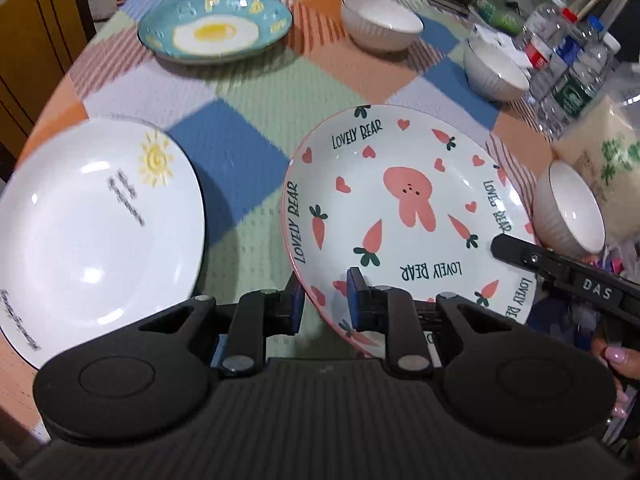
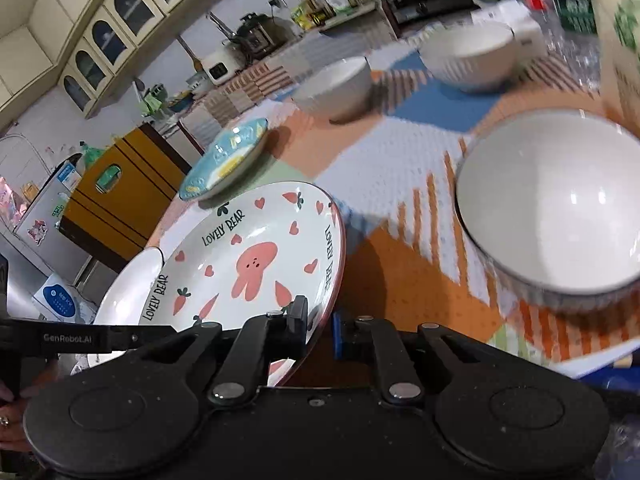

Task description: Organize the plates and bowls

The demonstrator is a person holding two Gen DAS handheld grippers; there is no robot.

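Note:
The bunny plate (image 1: 404, 208) with "LOVELY BEAR" lettering is tilted above the checked tablecloth, held at two rims. My left gripper (image 1: 323, 304) is shut on its near left rim. My right gripper (image 2: 319, 328) is shut on its right rim; the plate also shows in the right wrist view (image 2: 248, 256), and the right gripper's finger shows in the left wrist view (image 1: 516, 252). A white sun plate (image 1: 92, 232) lies at the left. A blue egg plate (image 1: 216, 28) lies at the far side. White bowls stand at the far middle (image 1: 380, 20), far right (image 1: 496, 68) and near right (image 1: 572, 212).
Water bottles (image 1: 568, 60) and a rice bag (image 1: 604, 160) crowd the table's right edge. A yellow cabinet (image 2: 116, 196) stands beyond the table's left side. In the right wrist view the near bowl (image 2: 552, 208) sits close to the right of my gripper.

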